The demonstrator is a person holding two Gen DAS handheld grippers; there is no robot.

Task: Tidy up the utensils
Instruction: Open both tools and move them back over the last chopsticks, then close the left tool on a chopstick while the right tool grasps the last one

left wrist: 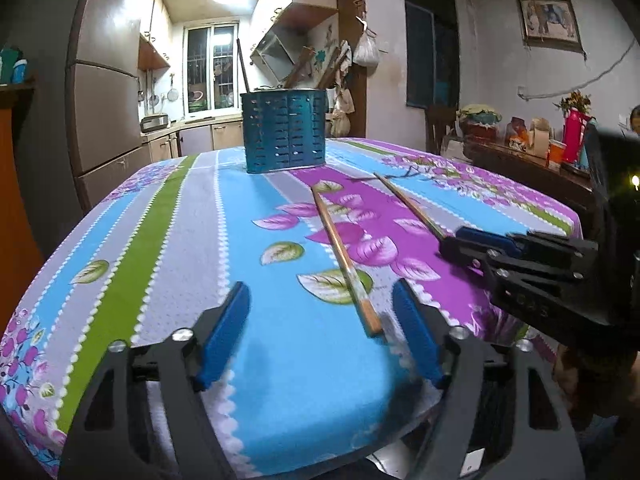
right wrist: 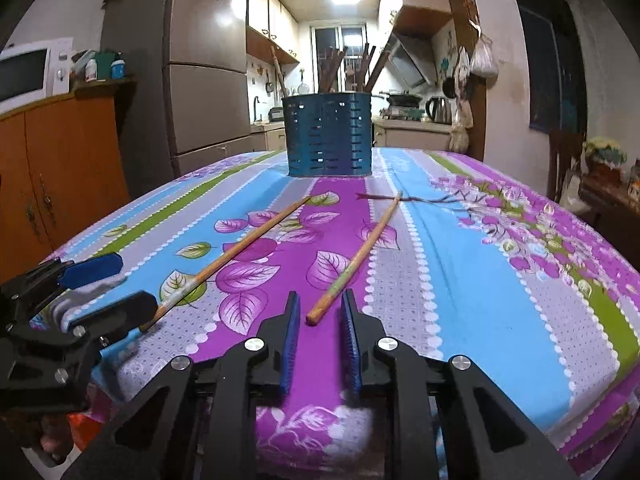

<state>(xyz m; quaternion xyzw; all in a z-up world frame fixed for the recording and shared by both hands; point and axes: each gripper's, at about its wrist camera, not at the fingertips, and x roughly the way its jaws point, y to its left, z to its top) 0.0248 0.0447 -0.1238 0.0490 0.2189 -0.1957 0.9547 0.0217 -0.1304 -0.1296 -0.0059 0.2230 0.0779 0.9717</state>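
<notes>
Two wooden chopsticks lie on the flowered tablecloth (left wrist: 168, 240), pointing toward a blue perforated utensil holder (left wrist: 285, 132) (right wrist: 330, 136) that holds several chopsticks. My left gripper (left wrist: 320, 336) (right wrist: 136, 284) is open low over the near edge. The left chopstick's (left wrist: 344, 260) (right wrist: 236, 250) near end lies between its blue pads, close to the right one. My right gripper (right wrist: 320, 320) (left wrist: 450, 242) is narrowly open around the near end of the right chopstick (right wrist: 356, 258) (left wrist: 408, 204), with a gap showing on both sides.
The table's near edge drops off just below both grippers. A tall fridge (right wrist: 204, 80) and an orange cabinet (right wrist: 60, 172) with a microwave (right wrist: 28, 68) stand at the left. A dark side table (left wrist: 528, 168) with flasks and jars stands to the right.
</notes>
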